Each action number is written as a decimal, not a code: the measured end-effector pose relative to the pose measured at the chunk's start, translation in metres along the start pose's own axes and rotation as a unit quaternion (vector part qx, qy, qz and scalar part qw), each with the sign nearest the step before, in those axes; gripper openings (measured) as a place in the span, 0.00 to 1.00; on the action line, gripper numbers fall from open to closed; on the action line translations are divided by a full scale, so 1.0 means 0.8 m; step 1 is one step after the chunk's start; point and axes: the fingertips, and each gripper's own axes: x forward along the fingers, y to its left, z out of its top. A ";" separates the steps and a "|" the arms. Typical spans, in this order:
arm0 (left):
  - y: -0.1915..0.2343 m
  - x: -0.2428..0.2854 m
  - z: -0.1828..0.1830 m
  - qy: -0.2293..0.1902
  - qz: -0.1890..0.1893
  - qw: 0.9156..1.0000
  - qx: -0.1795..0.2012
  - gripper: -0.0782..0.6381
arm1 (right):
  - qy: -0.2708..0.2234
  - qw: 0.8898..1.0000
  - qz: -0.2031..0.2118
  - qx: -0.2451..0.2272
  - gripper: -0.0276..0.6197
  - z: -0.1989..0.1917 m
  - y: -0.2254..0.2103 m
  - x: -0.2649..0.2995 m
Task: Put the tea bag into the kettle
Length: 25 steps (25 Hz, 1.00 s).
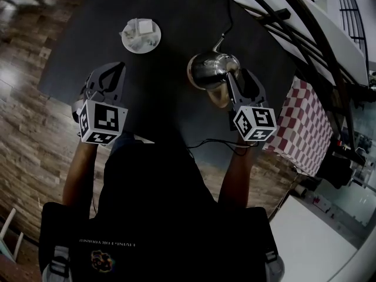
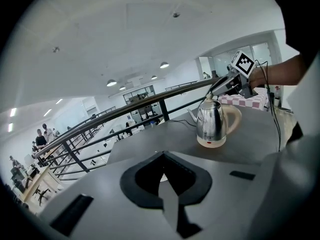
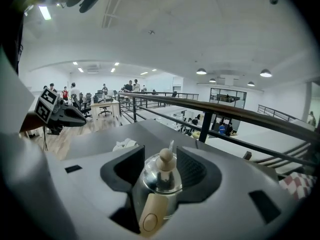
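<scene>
Right now your right gripper (image 3: 161, 159) has its fingers spread wide on either side of the cream knob on the lid of the shiny steel kettle with the cream handle (image 1: 210, 69), neither pad pressing on it. The lid is on. Your left gripper (image 1: 117, 69) hangs above the dark grey bench (image 1: 170, 16) with its fingers closed tip to tip on nothing. The white tea bag (image 1: 143, 28) lies with other pale packets on the small round white plate (image 1: 130, 43), at about 10 o'clock from the kettle and 1 o'clock from your left gripper. A red-and-white checked cloth (image 1: 305, 122) lies at 3 o'clock from your right gripper.
</scene>
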 end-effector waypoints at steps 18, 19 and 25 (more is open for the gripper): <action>-0.006 -0.005 0.003 -0.046 -0.115 0.991 0.052 0.12 | -0.060 0.992 -0.084 0.077 0.22 -0.006 0.089 -0.076; -0.008 -0.005 0.002 -0.047 -0.120 0.990 0.053 0.12 | -0.059 0.992 -0.079 0.075 0.20 -0.007 0.099 -0.077; -0.027 -0.010 -0.001 -0.056 -0.145 0.987 0.050 0.12 | -0.041 0.997 -0.045 0.050 0.09 -0.013 0.144 -0.077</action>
